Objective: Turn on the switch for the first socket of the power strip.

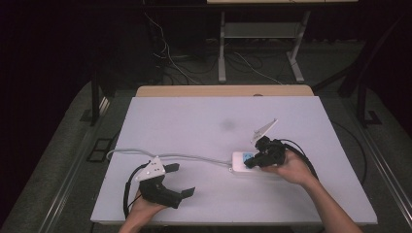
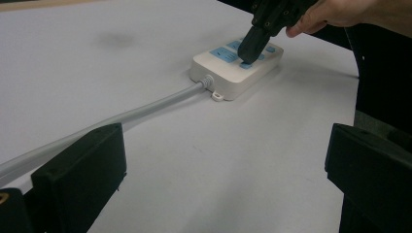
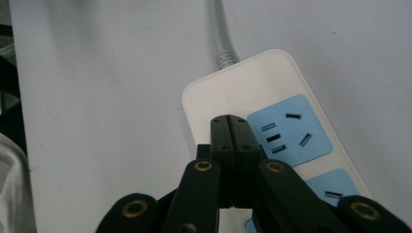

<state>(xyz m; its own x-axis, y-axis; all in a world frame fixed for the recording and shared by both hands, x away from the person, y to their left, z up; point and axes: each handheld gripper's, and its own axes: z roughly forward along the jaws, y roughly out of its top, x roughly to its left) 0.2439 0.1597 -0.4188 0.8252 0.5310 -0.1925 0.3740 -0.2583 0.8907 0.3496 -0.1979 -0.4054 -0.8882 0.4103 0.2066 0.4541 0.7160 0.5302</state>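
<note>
A white table takes up most of the floor space, its far edge trimmed with a pale wooden strip; behind it, a grey desk frame stands on dark carpet among loose wires; on the table's right half, towards the near side, lies a white power strip, flat, its blue sockets facing up; a grey cable runs from its left end across the table to the left edge, passing just beyond the left gripper; the right hand comes in from the near right corner and holds the right gripper tilted down over the strip; its jaws are pressed together with nothing between them, and the joined tips rest on or just above the strip's top face, beside the blue socket nearest the cable end; in the right gripper view the two black pads meet in one seam over the white casing; whether they actually touch the plastic I cannot tell; the left hand rests at the near left edge, well apart from the strip, holding the left gripper low over the table; its jaws stand wide apart and hold nothing, with bare table between them; they point towards the strip across the table; a faint grey smudge marks the table beyond the strip.
</note>
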